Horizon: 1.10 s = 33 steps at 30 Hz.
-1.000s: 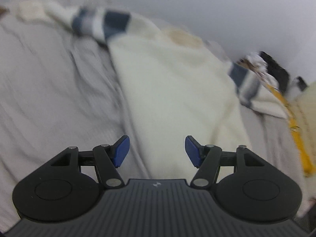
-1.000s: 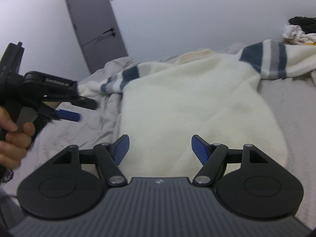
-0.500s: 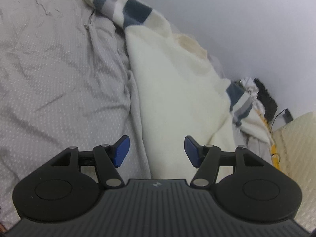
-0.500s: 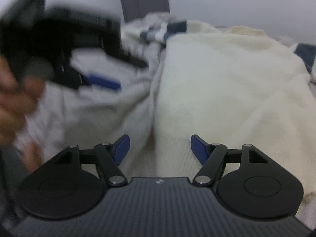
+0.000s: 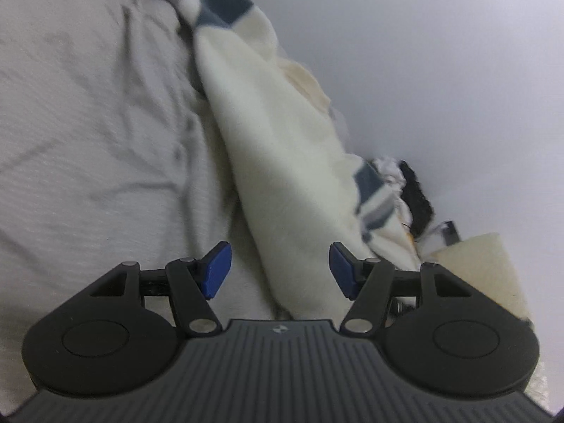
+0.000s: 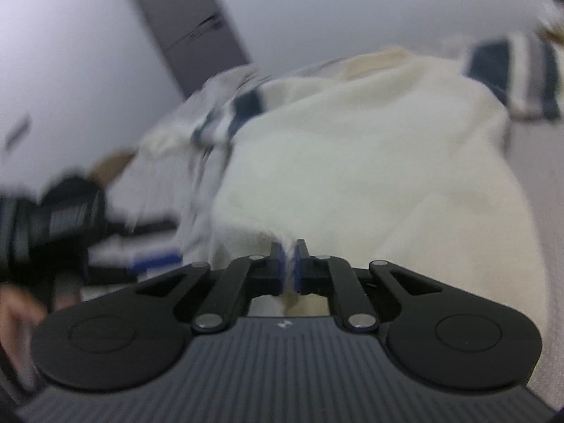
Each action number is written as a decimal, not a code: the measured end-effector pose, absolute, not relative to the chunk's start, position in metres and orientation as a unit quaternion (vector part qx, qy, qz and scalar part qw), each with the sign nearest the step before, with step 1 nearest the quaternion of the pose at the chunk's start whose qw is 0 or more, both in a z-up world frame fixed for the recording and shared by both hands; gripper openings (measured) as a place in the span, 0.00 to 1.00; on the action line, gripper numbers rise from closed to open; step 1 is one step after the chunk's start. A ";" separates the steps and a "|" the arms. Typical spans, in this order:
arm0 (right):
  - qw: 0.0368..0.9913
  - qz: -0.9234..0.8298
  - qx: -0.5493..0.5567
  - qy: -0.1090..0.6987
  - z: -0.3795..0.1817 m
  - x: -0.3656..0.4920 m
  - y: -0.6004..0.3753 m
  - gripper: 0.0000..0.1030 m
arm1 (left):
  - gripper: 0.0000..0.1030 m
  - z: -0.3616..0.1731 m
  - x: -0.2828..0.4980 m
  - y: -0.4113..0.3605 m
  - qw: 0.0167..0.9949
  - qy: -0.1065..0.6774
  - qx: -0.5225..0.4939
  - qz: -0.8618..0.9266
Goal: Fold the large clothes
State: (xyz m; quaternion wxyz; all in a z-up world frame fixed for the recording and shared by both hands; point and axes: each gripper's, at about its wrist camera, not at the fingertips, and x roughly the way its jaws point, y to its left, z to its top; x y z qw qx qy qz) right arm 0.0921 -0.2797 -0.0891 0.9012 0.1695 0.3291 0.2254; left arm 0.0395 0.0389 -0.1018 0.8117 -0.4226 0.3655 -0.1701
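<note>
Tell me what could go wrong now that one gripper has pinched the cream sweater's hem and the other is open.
The right gripper holds only a thin bit of the sweater hem, so the knit may slip out when lifted. The left gripper is open over the hem's other edge; lifting one-handed would skew the fold. It could also pinch the grey bedsheet alongside.

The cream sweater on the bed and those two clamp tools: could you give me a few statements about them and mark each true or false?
1. The right gripper is pinched shut on the cream sweater. True.
2. The left gripper is also clamped on the sweater. False: its blue pads stand wide apart, holding nothing.
3. The sweater has blue and grey striped sleeves. True.
4. The sweater lies on a wooden floor. False: it lies on a grey bedsheet.
5. A dark door stands behind the bed. True.
</note>
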 end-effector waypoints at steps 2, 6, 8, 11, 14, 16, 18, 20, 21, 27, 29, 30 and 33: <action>0.895 0.203 0.213 0.337 -0.091 0.108 -0.303 0.08 | 0.65 -0.109 0.047 0.029 0.802 0.373 -0.427 -0.188; 0.876 0.157 0.281 0.360 -0.116 0.130 -0.335 0.08 | 0.65 -0.127 0.063 0.004 0.789 0.391 -0.424 -0.211; 0.848 0.147 0.335 0.383 -0.139 0.138 -0.345 0.08 | 0.65 -0.138 0.071 -0.009 0.775 0.406 -0.432 -0.222; 0.821 0.123 0.375 0.413 -0.166 0.143 -0.353 0.08 | 0.65 -0.154 0.081 -0.026 0.757 0.415 -0.449 -0.229; 0.809 0.117 0.396 0.418 -0.180 0.144 -0.353 0.08 | 0.65 -0.172 0.090 -0.036 0.726 0.415 -0.497 -0.234; 0.805 0.119 0.408 0.413 -0.180 0.142 -0.354 0.09 | 0.65 -0.181 0.091 -0.043 0.712 0.415 -0.515 -0.236; 0.805 0.122 0.413 0.409 -0.179 0.140 -0.353 0.10 | 0.64 -0.184 0.094 -0.049 0.715 0.414 -0.514 -0.232; 0.802 0.125 0.419 0.407 -0.180 0.137 -0.354 0.10 | 0.64 -0.182 0.092 -0.050 0.721 0.403 -0.512 -0.238; 0.801 0.126 0.422 0.406 -0.181 0.135 -0.354 0.10 | 0.63 -0.180 0.092 -0.050 0.721 0.396 -0.515 -0.241; 0.810 0.143 0.417 0.387 -0.170 0.130 -0.355 0.11 | 0.41 -0.166 0.085 -0.035 0.717 0.359 -0.541 -0.254; 0.812 0.155 0.416 0.378 -0.165 0.126 -0.356 0.11 | 0.41 -0.164 0.080 -0.030 0.709 0.343 -0.556 -0.263; 0.811 0.163 0.417 0.376 -0.163 0.125 -0.356 0.11 | 0.41 -0.164 0.079 -0.028 0.707 0.340 -0.561 -0.263; 0.806 0.183 0.419 0.375 -0.159 0.116 -0.354 0.11 | 0.42 -0.169 0.078 -0.026 0.701 0.351 -0.565 -0.257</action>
